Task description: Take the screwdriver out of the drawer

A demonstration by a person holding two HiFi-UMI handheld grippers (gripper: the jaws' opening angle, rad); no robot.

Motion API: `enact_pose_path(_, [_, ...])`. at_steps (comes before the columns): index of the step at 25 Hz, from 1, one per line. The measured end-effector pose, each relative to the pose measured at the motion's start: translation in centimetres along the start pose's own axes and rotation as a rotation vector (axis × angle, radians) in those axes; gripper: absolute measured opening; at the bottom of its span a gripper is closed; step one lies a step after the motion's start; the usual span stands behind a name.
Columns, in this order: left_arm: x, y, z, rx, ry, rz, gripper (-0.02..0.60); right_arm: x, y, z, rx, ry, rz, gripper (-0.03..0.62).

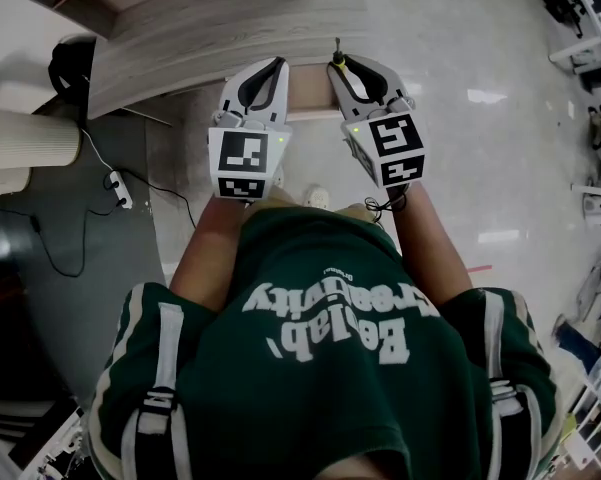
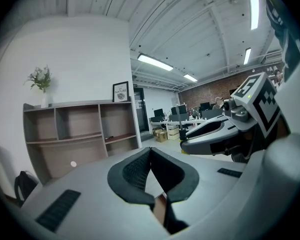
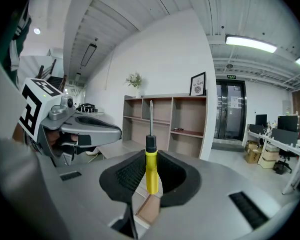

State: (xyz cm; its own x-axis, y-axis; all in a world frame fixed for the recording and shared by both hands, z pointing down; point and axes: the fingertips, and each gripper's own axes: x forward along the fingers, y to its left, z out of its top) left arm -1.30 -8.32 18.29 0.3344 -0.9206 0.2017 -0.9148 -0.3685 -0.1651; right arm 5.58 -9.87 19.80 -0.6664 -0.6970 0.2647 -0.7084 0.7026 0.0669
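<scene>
The screwdriver [image 3: 151,176] has a yellow handle, a black collar and a thin metal shaft. It stands upright between the black pads of my right gripper [image 3: 150,155], which is shut on the handle. In the head view its shaft [image 1: 337,48] pokes past the right gripper [image 1: 339,66]. My left gripper [image 2: 150,152] is shut with nothing in it, its pads meeting at the tips. In the head view the left gripper [image 1: 278,65] is held level beside the right one, a short gap apart. No drawer shows plainly in any view.
A wooden open-shelf unit [image 3: 162,119] stands against the white wall ahead, also seen as the shelf unit [image 2: 80,129] with a vase of flowers [image 2: 40,79] and a framed picture [image 2: 121,91] on top. A power strip [image 1: 118,190] and cable lie on the floor at left. Desks [image 2: 174,121] stand farther off.
</scene>
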Motion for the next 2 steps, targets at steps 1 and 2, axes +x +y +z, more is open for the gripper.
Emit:
enact_pose_path(1, [0.01, 0.01, -0.08, -0.001, 0.001, 0.001, 0.018, -0.04, -0.16, -0.02, -0.001, -0.001, -0.003, 0.086])
enact_pose_path(2, [0.02, 0.01, -0.15, -0.003, 0.002, 0.002, 0.018, -0.09, -0.31, -0.03, -0.002, -0.001, -0.005, 0.086])
